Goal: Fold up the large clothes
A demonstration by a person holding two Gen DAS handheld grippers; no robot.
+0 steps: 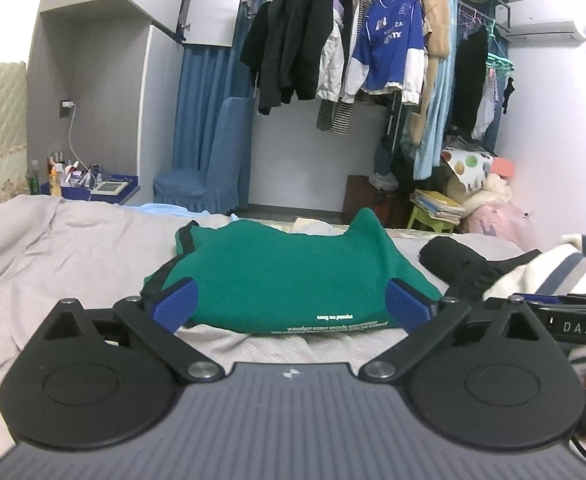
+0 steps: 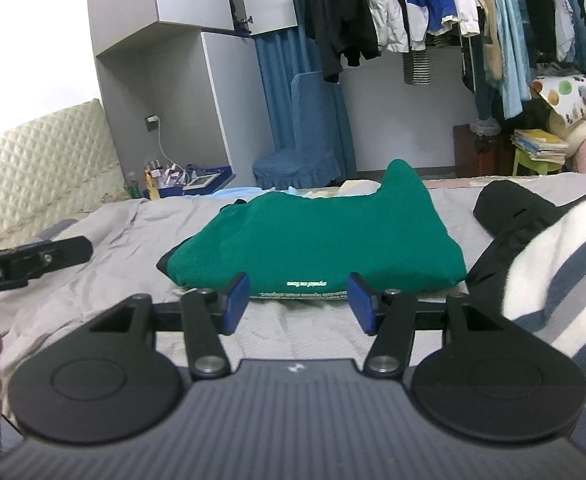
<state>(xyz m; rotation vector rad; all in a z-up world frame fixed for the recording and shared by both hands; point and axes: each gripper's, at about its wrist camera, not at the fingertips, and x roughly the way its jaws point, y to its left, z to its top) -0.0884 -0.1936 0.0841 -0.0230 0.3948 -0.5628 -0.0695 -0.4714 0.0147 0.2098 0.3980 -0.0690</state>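
A green garment (image 1: pixel 285 276) lies folded into a compact block on the grey bed sheet (image 1: pixel 73 248), with small white print along its near edge. My left gripper (image 1: pixel 293 304) is open wide and empty just in front of it, its blue fingertips (image 1: pixel 179 304) level with the near corners. The garment also shows in the right wrist view (image 2: pixel 317 244). My right gripper (image 2: pixel 299 304) is open and empty, a little short of the near edge. The left gripper's body (image 2: pixel 25 264) shows at the left of the right wrist view.
A black garment (image 1: pixel 465 264) and a white-and-navy striped garment (image 1: pixel 565 268) lie on the bed right of the green one. Beyond the bed stand a blue-covered chair (image 1: pixel 209 172), a cluttered side table (image 1: pixel 85 184) and a rack of hanging clothes (image 1: pixel 373 48).
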